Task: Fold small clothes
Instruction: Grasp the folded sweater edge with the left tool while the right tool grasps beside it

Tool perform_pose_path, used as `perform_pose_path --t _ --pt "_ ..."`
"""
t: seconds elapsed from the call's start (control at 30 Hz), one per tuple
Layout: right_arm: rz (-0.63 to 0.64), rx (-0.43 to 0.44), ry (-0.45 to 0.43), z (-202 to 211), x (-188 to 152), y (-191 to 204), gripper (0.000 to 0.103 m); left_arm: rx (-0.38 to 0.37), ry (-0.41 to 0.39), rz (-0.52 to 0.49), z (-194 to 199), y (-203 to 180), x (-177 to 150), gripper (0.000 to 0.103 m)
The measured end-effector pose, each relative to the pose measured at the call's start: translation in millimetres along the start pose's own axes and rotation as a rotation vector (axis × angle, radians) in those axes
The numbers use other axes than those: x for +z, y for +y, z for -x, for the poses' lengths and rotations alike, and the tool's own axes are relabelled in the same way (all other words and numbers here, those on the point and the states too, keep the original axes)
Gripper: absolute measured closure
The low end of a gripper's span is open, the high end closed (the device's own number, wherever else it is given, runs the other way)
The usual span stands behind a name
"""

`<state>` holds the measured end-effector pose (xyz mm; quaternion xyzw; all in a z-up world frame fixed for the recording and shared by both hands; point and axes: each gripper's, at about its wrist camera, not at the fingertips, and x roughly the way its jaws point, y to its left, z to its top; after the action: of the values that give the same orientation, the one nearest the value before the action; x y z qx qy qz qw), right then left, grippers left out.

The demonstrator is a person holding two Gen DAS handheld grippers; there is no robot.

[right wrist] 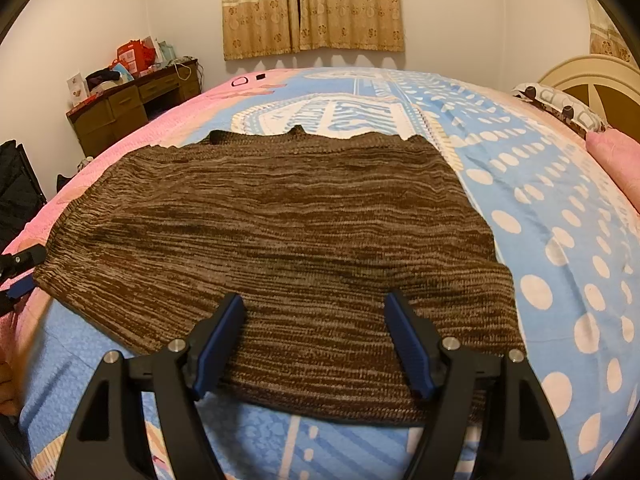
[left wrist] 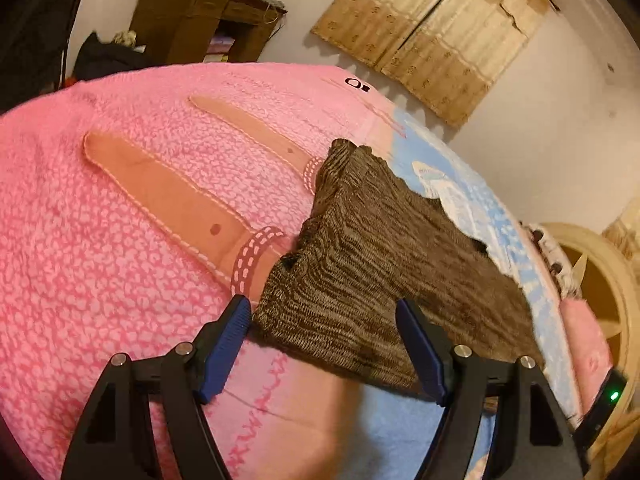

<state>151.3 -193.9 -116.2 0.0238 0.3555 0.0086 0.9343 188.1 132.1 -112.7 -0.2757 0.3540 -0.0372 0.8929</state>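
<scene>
A brown striped knit garment lies flat on the bed; it also shows in the left wrist view. My left gripper is open, its blue-padded fingers straddling the garment's near left corner just above it. My right gripper is open over the garment's near edge, holding nothing. The left gripper's fingertips show at the garment's left edge in the right wrist view.
The bed is covered by a pink and blue patterned bedspread, pink on the left. Pillows and a cream headboard are at the right. A brown desk with clutter stands by the far wall under curtains.
</scene>
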Motion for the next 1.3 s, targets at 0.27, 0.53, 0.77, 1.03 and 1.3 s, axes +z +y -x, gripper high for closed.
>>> perform_pose_path --t 0.27,0.53,0.77,1.03,1.3 --pt "-0.010 0.013 -0.006 0 0 -1 0.028 -0.033 0.043 0.050 -4 18 3 0.084" --pt "-0.014 0.020 -0.008 0 0 -2 0.028 -0.029 0.020 -0.013 3 -1 5 0.094" --pt "-0.038 0.032 -0.047 17 18 7 0.028 -0.083 -0.080 -0.159 19 -33 -4 0.094" --pt "0.091 0.268 0.024 -14 103 105 0.023 -0.114 -0.129 -0.164 25 -28 -8 0.094" --pt "0.189 0.409 0.267 -115 153 217 0.022 -0.126 -0.134 -0.140 16 -19 -10 0.094"
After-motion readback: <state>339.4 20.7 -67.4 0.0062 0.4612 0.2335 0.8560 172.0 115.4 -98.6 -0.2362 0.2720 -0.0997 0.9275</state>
